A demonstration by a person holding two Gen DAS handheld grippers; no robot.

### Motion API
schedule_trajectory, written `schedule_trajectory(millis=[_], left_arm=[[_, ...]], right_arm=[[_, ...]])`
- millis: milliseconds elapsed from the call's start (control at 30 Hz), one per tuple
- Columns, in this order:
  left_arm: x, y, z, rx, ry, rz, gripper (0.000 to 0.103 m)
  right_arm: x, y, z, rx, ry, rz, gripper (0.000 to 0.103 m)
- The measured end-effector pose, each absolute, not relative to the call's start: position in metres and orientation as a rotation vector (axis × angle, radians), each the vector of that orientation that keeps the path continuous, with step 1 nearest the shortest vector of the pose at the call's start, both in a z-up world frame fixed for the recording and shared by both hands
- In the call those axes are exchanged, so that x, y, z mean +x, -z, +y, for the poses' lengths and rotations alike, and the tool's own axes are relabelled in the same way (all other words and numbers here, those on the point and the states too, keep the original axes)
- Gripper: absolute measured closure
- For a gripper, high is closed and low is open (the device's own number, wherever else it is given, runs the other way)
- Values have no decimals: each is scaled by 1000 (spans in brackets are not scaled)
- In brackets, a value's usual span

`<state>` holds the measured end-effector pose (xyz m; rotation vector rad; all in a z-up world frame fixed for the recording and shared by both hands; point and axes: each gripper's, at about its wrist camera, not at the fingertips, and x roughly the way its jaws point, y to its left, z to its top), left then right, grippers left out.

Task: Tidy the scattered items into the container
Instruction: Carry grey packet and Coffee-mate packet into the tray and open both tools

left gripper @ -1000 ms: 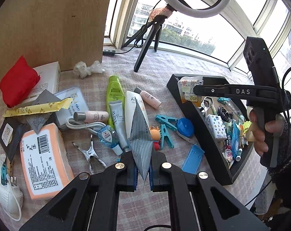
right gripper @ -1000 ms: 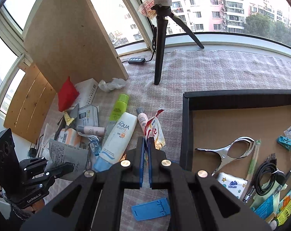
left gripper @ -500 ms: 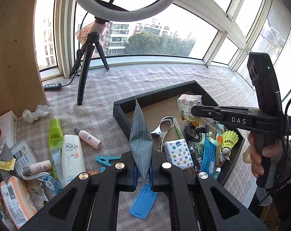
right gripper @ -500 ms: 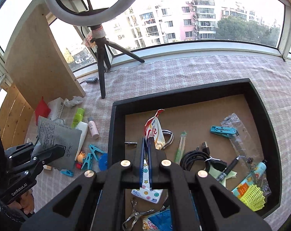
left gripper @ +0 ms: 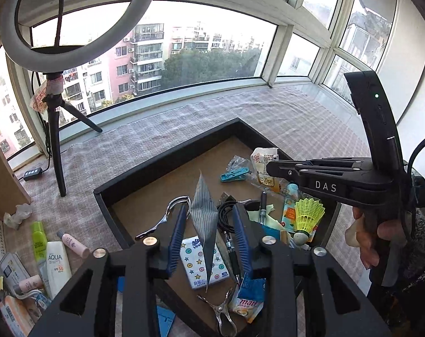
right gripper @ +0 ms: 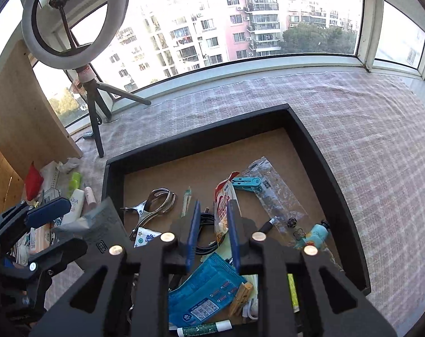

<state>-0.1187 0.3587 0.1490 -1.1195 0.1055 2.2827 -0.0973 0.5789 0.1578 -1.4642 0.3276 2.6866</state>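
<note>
Beside the black tray (left gripper: 167, 156), a white tube (left gripper: 58, 269) reads "AQUA SPF 50".

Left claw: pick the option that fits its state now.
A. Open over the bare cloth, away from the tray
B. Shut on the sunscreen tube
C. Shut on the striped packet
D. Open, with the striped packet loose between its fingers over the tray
D: the left claw stands wide open, the striped packet unclamped in the gap above the tray.
</note>
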Motion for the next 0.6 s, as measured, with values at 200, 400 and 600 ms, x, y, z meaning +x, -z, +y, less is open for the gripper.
schedule_trajectory(millis=[200, 400, 600], left_arm=[[-116, -151, 358, -1105, -2295, 111, 38], [-121, -151, 324, -1133, -2336, 47, 39], [-112, -149, 262, -1175, -2429, 7, 39]], right_arm=[[-90, -165, 578, -1385, -2675, 264, 28], [-88, -163, 568, -1410, -2679, 277, 28], [-79, -163, 548, -1448, -2723, 309, 28]])
